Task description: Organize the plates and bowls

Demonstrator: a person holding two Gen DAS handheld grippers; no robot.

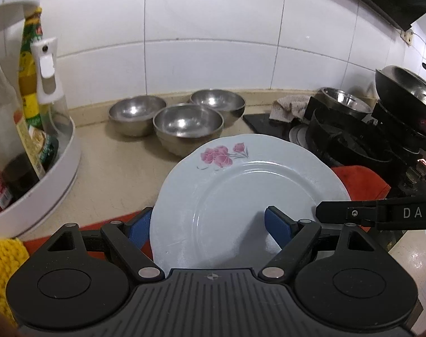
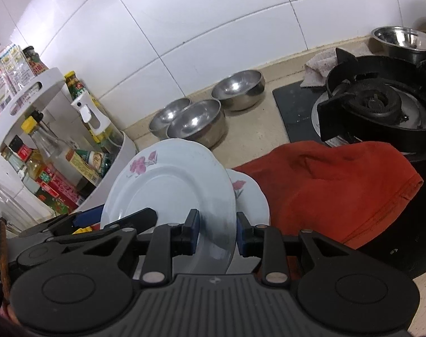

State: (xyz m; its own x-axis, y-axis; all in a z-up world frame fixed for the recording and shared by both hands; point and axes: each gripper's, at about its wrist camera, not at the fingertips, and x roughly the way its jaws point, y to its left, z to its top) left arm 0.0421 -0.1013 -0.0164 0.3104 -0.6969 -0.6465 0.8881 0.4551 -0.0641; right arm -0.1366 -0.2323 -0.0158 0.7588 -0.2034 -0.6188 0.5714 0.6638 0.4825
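**Floral plate lifted above kitchen counter**

The left gripper [image 1: 210, 229] stands wide, its blue pads on either side of a tilted white plate [image 1: 241, 185] with pink flowers. The right gripper [image 2: 217, 231] sits narrower, straddling that plate's rim; whether it pinches is unclear. A second plate [image 2: 251, 196] lies beneath. Three steel bowls [image 1: 185, 125] wait behind. Readable lettering: "DAS".

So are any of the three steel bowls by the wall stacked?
No: all three steel bowls sit separately on the counter, rims up.
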